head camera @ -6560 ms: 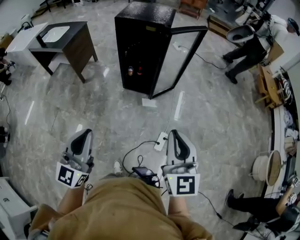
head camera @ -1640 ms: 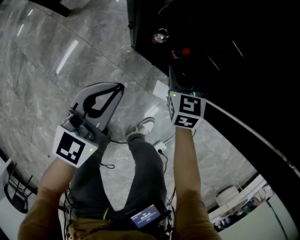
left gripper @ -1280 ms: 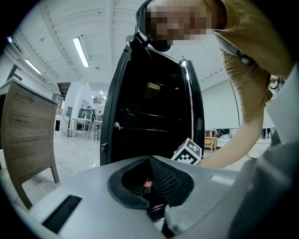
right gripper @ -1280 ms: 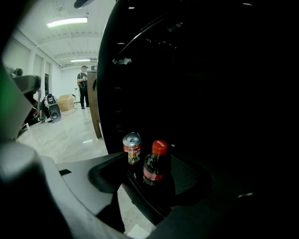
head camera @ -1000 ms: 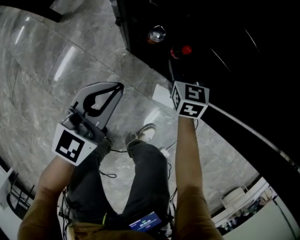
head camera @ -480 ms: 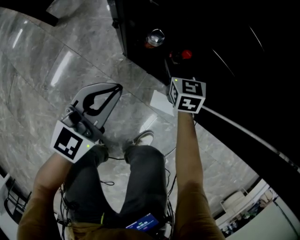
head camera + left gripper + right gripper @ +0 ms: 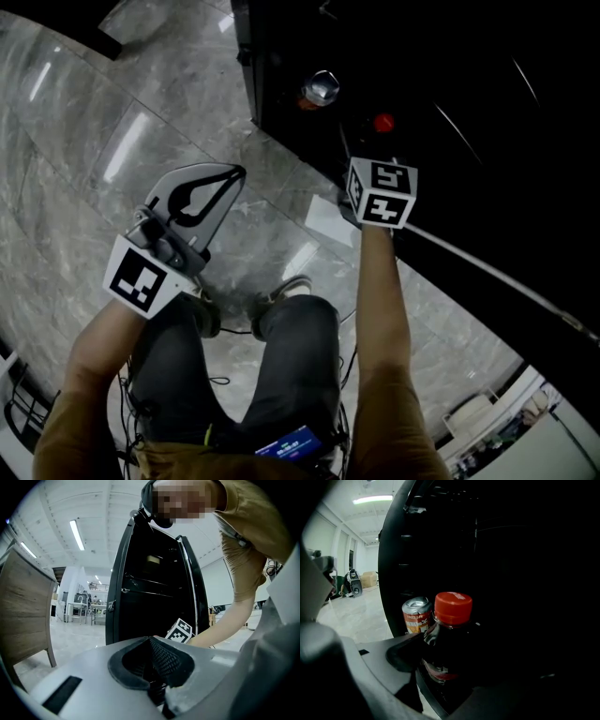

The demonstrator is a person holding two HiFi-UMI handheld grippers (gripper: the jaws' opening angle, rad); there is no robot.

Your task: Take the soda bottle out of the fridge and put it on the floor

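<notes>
A: Fingers (image 7: 405, 651) of the right gripper (image 7: 449, 665)?
B: Closed round the soda bottle (image 7: 451, 637), which stands inside the fridge (image 7: 450, 94) beside a can (image 7: 415, 616).
A: The left gripper (image 7: 157, 660)?
B: Pinched together, empty, over the floor (image 7: 112, 122).
A: Progress?
B: Grasp looks made; lifting out and setting down remain.

The soda bottle (image 7: 449, 641) stands upright inside the fridge (image 7: 396, 569), low down near its open front. It holds a dark drink and has a bright red cap and a red label band round its body. The fridge is tall and black, its inside dark.
</notes>
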